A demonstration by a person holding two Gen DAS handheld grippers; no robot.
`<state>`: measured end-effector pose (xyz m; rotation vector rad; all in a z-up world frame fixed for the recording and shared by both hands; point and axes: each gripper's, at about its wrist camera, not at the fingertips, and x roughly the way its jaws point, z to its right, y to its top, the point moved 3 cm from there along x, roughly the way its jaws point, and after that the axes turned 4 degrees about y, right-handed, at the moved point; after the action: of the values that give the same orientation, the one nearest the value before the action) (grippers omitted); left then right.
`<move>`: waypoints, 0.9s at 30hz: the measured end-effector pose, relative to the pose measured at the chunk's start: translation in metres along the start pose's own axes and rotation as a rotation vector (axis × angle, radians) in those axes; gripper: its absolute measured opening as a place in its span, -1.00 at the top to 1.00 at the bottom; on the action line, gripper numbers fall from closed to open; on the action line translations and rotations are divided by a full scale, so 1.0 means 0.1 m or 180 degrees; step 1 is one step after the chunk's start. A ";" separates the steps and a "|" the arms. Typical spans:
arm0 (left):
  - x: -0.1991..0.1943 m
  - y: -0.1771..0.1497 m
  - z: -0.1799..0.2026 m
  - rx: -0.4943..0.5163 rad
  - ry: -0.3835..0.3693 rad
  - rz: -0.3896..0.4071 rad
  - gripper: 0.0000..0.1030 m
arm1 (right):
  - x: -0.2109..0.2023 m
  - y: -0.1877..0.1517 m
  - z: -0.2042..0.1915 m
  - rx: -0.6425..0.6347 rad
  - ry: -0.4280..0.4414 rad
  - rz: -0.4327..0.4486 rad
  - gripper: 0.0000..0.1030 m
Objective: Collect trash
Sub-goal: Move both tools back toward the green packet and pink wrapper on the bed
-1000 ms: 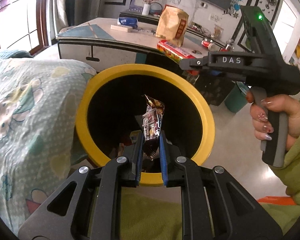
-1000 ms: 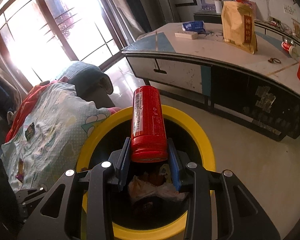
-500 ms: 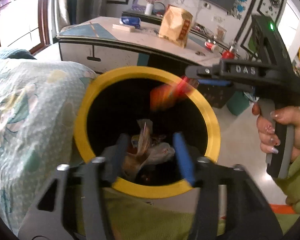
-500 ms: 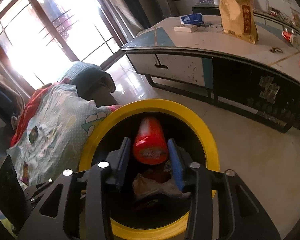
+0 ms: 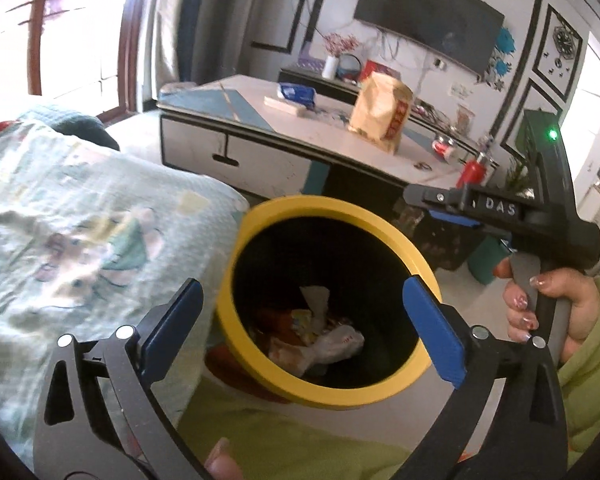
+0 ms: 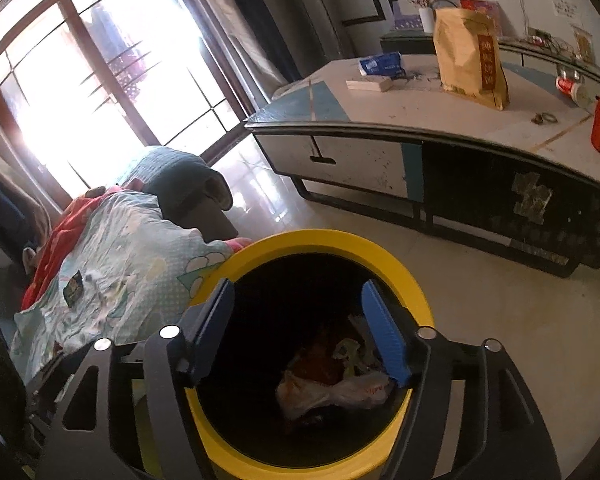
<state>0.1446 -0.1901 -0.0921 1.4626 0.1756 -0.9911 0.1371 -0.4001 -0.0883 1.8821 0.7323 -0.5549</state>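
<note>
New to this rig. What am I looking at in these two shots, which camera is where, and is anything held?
No robot: a person holds a handheld two-finger gripper in each hand, with a fisheye camera on each looking along its fingers. In the left wrist view the left gripper is open and empty over a yellow-rimmed bin; the right hand grips the other tool. In the right wrist view the right gripper is open and empty over the same bin. Trash lies at its bottom. A low cabinet behind carries a paper bag.
</note>
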 end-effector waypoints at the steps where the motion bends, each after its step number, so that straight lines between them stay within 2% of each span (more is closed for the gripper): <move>1: -0.03 0.01 -0.02 -0.0013 0.0024 0.0024 -0.78 | -0.01 0.00 -0.01 -0.0018 0.0000 0.0012 -0.28; 13: -0.39 0.06 -0.28 -0.0066 0.0338 0.0338 -0.78 | -0.12 0.02 -0.41 -0.0332 0.0159 0.0140 -0.30; 27: -0.87 0.08 -0.69 -0.0291 0.0667 0.0647 -0.78 | -0.22 0.03 -0.96 -0.0664 0.0366 0.0221 -0.30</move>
<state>0.1278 -0.0918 -0.0412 1.4670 0.2165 -0.6573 0.1287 -0.3187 -0.0335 1.7479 0.7663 -0.3154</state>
